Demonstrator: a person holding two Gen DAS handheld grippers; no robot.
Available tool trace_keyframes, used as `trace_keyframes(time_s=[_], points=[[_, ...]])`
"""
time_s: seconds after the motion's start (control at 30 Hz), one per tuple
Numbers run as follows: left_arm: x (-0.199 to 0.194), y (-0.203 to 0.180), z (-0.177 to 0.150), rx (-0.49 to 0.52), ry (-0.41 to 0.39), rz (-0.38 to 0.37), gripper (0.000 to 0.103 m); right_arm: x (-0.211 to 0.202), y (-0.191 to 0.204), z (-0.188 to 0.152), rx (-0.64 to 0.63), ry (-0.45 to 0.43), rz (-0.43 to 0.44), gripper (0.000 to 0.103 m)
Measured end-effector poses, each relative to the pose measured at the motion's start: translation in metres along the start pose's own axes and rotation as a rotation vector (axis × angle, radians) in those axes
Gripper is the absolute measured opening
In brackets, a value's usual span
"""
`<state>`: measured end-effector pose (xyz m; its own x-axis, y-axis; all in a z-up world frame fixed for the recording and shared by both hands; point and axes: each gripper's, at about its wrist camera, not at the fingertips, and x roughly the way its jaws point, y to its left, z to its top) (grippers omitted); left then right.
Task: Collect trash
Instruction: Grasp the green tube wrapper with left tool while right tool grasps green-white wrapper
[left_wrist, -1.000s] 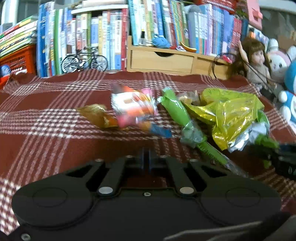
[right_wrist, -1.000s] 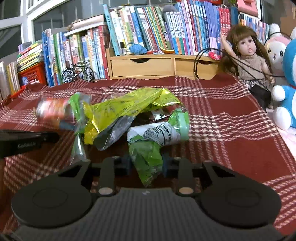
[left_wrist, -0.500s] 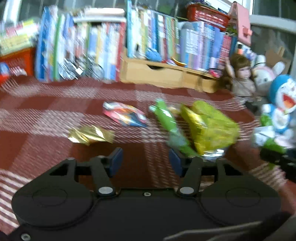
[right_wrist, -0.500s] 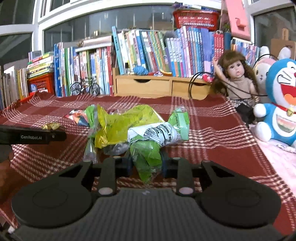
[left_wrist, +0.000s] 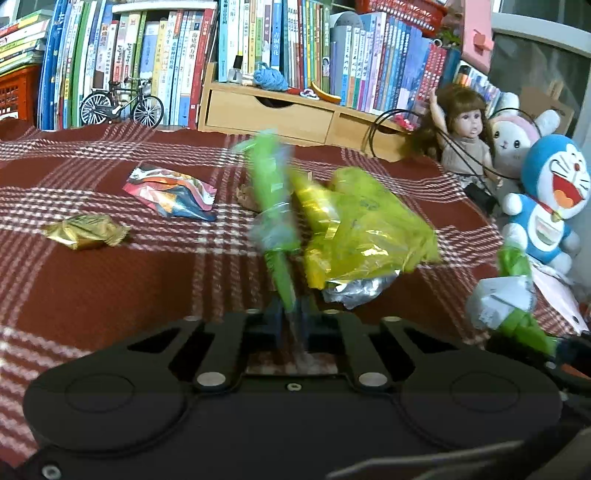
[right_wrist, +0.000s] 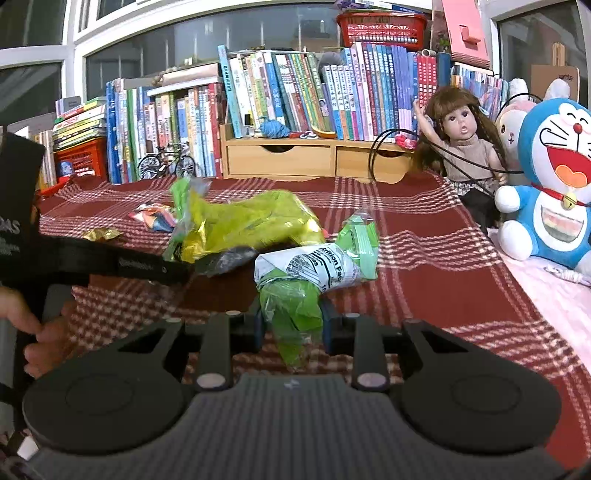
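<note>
The white panel of the green snack wrapper (right_wrist: 317, 267) carries black print reading "Nutrition Fa", the rest folded out of sight, above a nutrition table too small to read. A brown cardboard box (right_wrist: 554, 79) at the upper right shows a small word that looks like "xomte", though it is not sharp. The black arm of the left gripper (right_wrist: 110, 260) bears blurred pale lettering that cannot be made out. The book spines (right_wrist: 295, 92) carry titles in Chinese characters, too small to read.
</note>
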<state>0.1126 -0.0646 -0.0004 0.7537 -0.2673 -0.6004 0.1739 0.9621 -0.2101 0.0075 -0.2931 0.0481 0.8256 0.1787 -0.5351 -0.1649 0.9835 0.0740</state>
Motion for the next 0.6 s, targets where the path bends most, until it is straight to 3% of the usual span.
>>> trace_keyframes(time_s=[0.43, 0.6], points=[[-0.107, 0.001, -0.046, 0.126, -0.090, 0.003, 0.003, -0.033, 0.028, -0.017, -0.008, -0.015, 0.093, 0.034], [-0.138, 0.002, -0.064, 0.120, -0.101, 0.015, 0.003, -0.049, 0.041, -0.026, -0.022, -0.011, 0.109, 0.033]])
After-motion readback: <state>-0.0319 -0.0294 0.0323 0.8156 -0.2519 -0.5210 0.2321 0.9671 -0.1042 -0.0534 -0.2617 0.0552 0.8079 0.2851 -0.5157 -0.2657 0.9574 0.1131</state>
